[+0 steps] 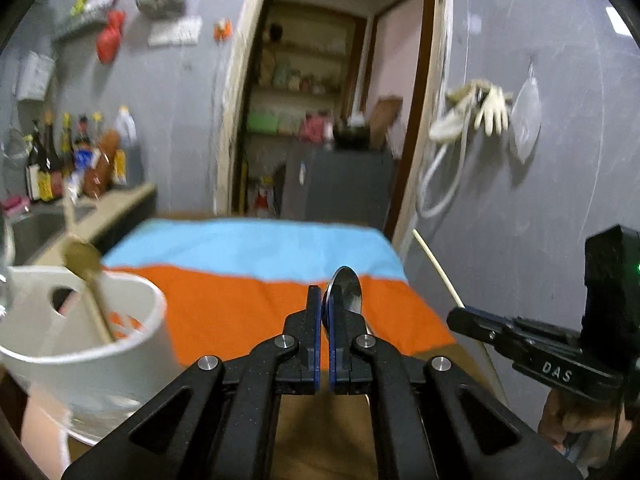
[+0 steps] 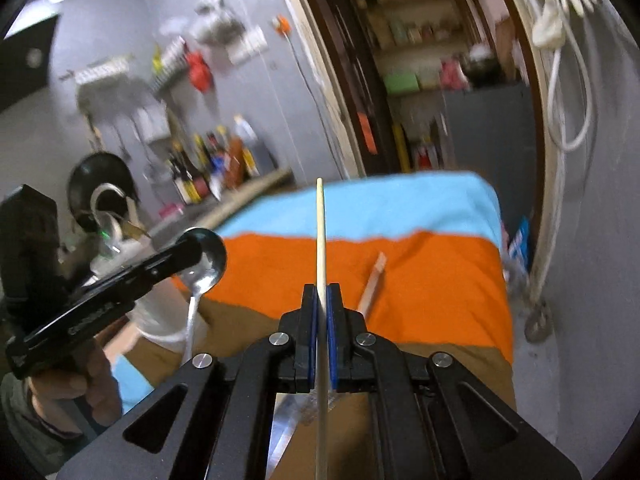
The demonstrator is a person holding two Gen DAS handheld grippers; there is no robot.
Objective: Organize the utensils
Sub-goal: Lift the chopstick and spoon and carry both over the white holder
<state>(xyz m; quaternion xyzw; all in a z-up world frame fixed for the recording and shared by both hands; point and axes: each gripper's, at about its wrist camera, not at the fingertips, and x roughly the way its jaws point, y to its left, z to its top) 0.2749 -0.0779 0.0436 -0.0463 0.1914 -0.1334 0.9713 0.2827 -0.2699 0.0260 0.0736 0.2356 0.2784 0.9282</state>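
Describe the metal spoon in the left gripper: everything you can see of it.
The metal spoon is shiny, silver-coloured steel with an oval bowl and a slim handle. The left gripper is shut on it around the neck, so the bowl sticks out past the fingertips and the handle hangs down behind. It is held in the air over the orange and blue cloth, touching nothing but the pads.

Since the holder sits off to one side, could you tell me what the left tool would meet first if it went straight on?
Probably the orange-and-blue cloth ahead; the white holder lies left of its line. Depth is uncertain.

Two spoons [image 1: 347, 292] – two chopsticks [image 2: 320, 240]
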